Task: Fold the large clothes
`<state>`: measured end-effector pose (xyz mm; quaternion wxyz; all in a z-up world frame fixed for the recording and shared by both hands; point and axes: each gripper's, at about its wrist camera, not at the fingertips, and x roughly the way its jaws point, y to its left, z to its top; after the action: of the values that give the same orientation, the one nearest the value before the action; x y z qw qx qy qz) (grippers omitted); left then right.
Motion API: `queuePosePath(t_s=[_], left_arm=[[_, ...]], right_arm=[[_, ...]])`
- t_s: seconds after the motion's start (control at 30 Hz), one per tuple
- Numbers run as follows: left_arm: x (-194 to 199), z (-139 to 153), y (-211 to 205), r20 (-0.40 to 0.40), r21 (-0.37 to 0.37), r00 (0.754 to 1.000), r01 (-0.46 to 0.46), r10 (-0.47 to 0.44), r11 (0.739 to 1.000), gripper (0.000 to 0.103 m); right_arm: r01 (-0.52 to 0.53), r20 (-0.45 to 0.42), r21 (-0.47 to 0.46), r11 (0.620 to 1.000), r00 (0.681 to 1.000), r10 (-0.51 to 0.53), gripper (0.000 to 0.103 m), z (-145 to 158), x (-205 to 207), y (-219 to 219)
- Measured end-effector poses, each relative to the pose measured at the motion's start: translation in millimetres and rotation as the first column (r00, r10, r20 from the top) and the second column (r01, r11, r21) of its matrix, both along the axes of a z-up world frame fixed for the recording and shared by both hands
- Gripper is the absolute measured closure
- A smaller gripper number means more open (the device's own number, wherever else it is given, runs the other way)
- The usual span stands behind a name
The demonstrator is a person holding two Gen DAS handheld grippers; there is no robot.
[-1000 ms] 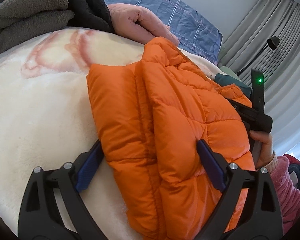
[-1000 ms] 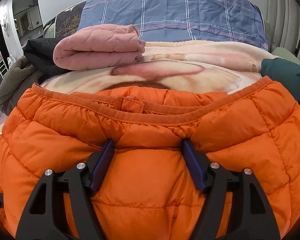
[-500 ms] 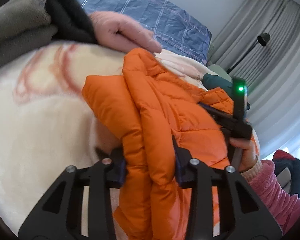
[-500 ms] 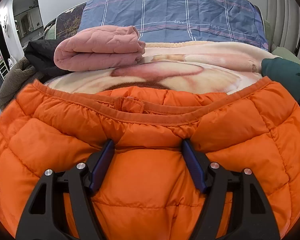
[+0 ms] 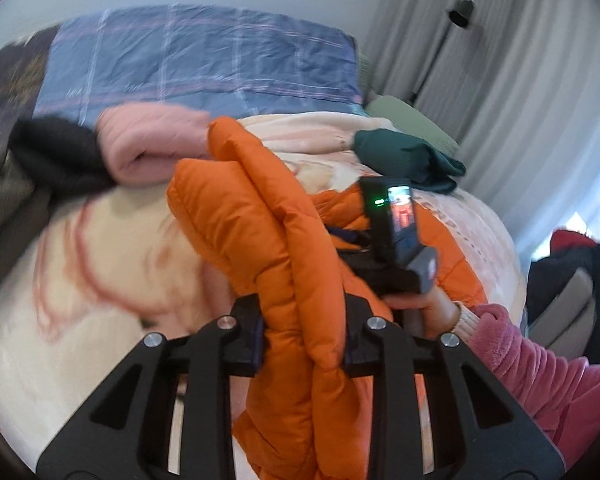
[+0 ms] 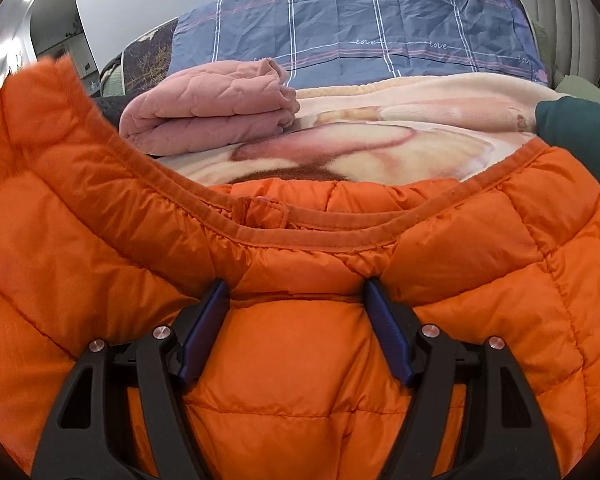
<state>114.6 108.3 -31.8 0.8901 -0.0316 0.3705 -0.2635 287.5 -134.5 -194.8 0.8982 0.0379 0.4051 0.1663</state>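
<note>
An orange puffer jacket (image 6: 300, 380) lies on the cream blanket (image 6: 420, 128) of a bed, collar toward the pillows. My left gripper (image 5: 304, 332) is closing, and its pads press on a bunched fold of the jacket (image 5: 260, 216), held up off the blanket. That raised side (image 6: 40, 140) stands at the left of the right wrist view. My right gripper (image 6: 296, 320) is open, fingers pushed down into the jacket just below the collar, padding bulging between them. A person's hand (image 5: 424, 304) in a pink sleeve holds it.
A folded pink garment (image 6: 208, 112) lies at the back left, with black and grey clothes (image 5: 56, 156) beside it. A dark green garment (image 5: 404, 160) sits at the right. Behind are a blue plaid quilt (image 6: 360, 28), curtains and a floor lamp (image 5: 460, 12).
My left gripper has shut on the jacket's side and lifted it up off the blanket, rolling as it rose. The right gripper has stayed pressed on the jacket near the collar.
</note>
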Motion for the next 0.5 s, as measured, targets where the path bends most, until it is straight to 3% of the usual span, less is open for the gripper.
queuePosePath(t_s=[0.17, 0.37, 0.5], left_arm=[[8, 16, -37, 0.003, 0.044, 0.997, 0.074, -0.074, 0.996, 0.076], [29, 26, -77, -0.095, 0.029, 0.983, 0.162, -0.158, 0.986, 0.076], [32, 23, -95, -0.106, 0.056, 0.980, 0.175, -0.168, 0.983, 0.075]], right_arm=[[-0.010, -0.006, 0.046, 0.999, 1.000, 0.010, 0.031, 0, 1, -5], [-0.013, -0.012, 0.093, 0.996, 1.000, 0.015, 0.031, 1, 0, -9], [-0.010, -0.037, 0.105, 0.994, 0.999, 0.014, 0.032, 8, 0, -12]])
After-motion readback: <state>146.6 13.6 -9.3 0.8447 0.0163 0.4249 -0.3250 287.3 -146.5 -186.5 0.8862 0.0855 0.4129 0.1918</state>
